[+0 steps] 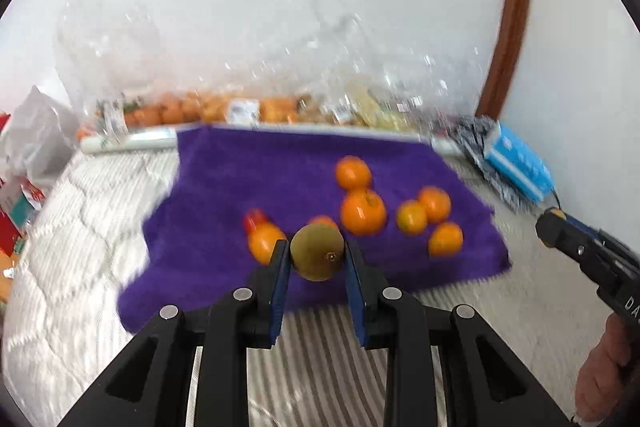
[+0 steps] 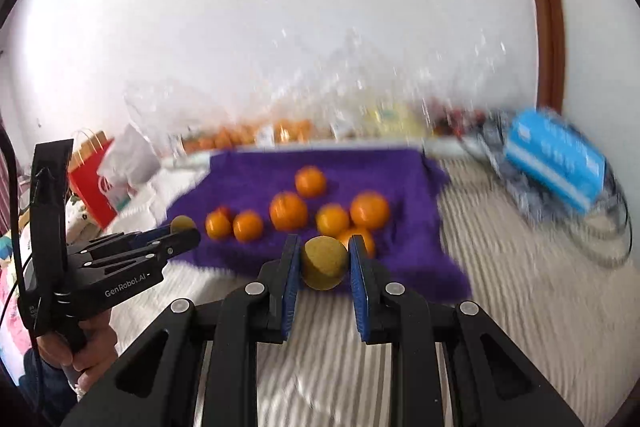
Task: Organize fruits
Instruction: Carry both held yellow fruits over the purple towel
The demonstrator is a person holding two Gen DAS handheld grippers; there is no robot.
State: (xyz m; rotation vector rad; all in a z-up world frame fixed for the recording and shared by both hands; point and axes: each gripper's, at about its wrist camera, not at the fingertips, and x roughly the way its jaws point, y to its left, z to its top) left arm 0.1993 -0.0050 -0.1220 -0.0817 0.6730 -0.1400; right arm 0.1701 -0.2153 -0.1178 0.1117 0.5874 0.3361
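My left gripper is shut on a brown-green kiwi and holds it above the near edge of a purple towel. My right gripper is shut on a second kiwi, also above the towel's near edge. Several oranges lie loose on the towel, seen too in the right wrist view. The left gripper with its kiwi shows at the left of the right wrist view. The right gripper's body shows at the right edge of the left wrist view.
The towel lies on a white quilted bed. Clear plastic bags of fruit line the wall behind it. A blue box on patterned cloth sits at the right. A red paper bag and white bag stand at the left.
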